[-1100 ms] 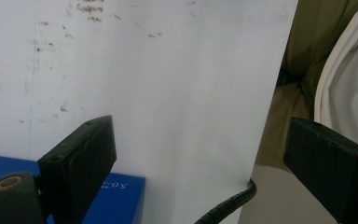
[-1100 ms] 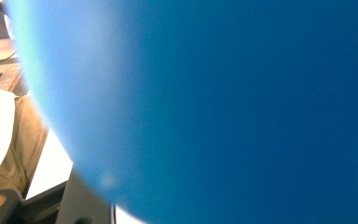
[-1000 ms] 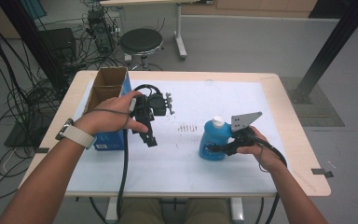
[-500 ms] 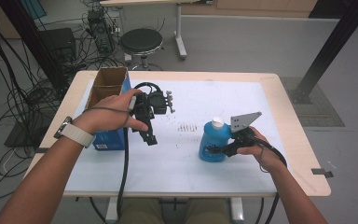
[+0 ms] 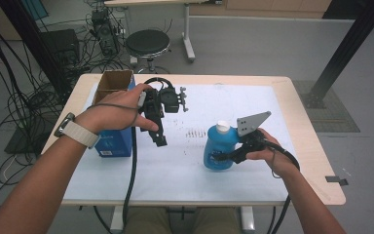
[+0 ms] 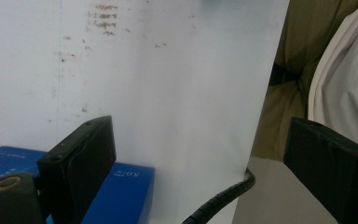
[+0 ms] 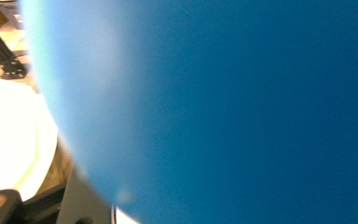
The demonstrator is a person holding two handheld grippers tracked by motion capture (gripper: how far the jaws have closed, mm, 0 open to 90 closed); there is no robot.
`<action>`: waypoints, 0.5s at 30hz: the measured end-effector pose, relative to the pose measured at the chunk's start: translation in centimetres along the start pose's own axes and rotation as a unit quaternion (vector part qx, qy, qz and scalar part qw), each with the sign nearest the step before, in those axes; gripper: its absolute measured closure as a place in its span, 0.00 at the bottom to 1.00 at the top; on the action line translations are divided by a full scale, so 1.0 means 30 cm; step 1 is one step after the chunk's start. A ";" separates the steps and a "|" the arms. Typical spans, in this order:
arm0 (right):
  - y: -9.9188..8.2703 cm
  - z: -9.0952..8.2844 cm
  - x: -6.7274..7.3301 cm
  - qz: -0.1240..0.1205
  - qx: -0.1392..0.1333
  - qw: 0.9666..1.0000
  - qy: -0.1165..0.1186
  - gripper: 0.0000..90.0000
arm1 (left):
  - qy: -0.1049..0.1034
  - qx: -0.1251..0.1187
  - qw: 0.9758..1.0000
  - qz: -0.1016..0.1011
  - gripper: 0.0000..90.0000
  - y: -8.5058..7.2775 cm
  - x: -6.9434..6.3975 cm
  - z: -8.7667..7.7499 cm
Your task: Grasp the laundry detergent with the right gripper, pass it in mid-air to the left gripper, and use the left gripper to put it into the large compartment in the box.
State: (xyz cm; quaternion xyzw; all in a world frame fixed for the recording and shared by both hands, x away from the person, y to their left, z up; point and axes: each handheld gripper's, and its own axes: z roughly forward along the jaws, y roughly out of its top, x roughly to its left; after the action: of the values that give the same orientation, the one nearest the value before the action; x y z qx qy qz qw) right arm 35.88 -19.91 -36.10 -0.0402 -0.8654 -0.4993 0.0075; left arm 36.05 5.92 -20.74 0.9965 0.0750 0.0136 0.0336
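At the table's (image 5: 316, 161) left edge stands an open cardboard box (image 5: 114, 80), with a blue box (image 5: 114, 142) in front of it near the left rim. The person's left hand (image 5: 119, 109) hovers over the blue box and carries the left gripper (image 5: 158, 139), which points down toward the near side of the table. In the left gripper view its 2 black jaws stand spread wide with nothing between them; below them lie bare white table surface, a corner of the blue box and a black ribbed cable (image 6: 221, 198) (the near table edge runs just to the right of it).

The middle of the white surface is open, marked with a few small brownish stains (image 5: 194, 132). There is free room behind this patch up to the far edge, and in front of it down to the near edge.

Right of centre is the blue bottle (image 5: 219, 148), upright, with a white cap (image 5: 222, 128). The right gripper (image 5: 226, 157), held in the right hand (image 5: 268, 151), comes at it from the right and is pinching the bottle's lower body, jaws pressed against its sides. In the right gripper view the blue wall sits right up against the camera. The grey three-cornered plate (image 5: 252, 123) on this gripper rises just beside the cap. Right of the hand, the table runs bare to its right edge.
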 end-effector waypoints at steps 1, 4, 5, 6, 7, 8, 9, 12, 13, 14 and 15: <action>0.012 0.003 0.005 -0.001 0.001 1.000 0.002 0.47 | 0.001 0.000 1.000 0.002 0.11 0.006 -0.001 -0.007; 0.046 0.011 0.015 -0.004 0.006 1.000 0.013 0.47 | 0.001 0.005 1.000 0.009 0.11 0.024 -0.004 -0.030; 0.057 0.013 0.018 -0.004 0.007 1.000 0.017 0.47 | 0.003 0.006 1.000 0.011 0.11 0.030 -0.005 -0.037; 0.067 0.016 0.021 -0.003 0.007 1.000 0.019 0.47 | 0.005 0.008 1.000 0.013 0.11 0.036 -0.006 -0.047; 0.087 0.022 0.027 -0.006 0.009 1.000 0.023 0.47 | 0.006 0.009 1.000 0.016 0.11 0.043 -0.007 -0.057; 0.096 0.025 0.028 -0.007 0.010 1.000 0.025 0.47 | 0.007 0.009 1.000 0.018 0.11 0.050 -0.009 -0.067; 0.096 0.025 0.028 -0.007 0.010 1.000 0.025 0.47 | 0.009 0.008 1.000 0.020 0.11 0.056 -0.011 -0.077; 0.128 0.036 0.032 -0.011 0.014 0.999 0.033 0.47 | 0.010 0.012 0.999 0.028 0.10 0.076 -0.016 -0.100; 0.128 0.036 0.032 -0.011 0.014 0.999 0.033 0.47 | 0.010 0.013 0.999 0.029 0.10 0.083 -0.019 -0.106; 0.135 0.040 0.031 -0.012 0.014 0.999 0.035 0.47 | 0.011 0.014 0.999 0.032 0.10 0.089 -0.022 -0.111; 0.142 0.043 0.030 -0.012 0.015 0.999 0.036 0.47 | 0.011 0.014 0.999 0.036 0.10 0.095 -0.023 -0.116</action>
State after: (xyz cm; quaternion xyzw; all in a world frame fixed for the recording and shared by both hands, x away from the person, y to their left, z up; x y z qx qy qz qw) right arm 35.35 -16.62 -33.03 -0.0113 -0.8722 -0.4878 0.0336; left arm 35.67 3.21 -17.09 0.9988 0.0393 0.0243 0.0179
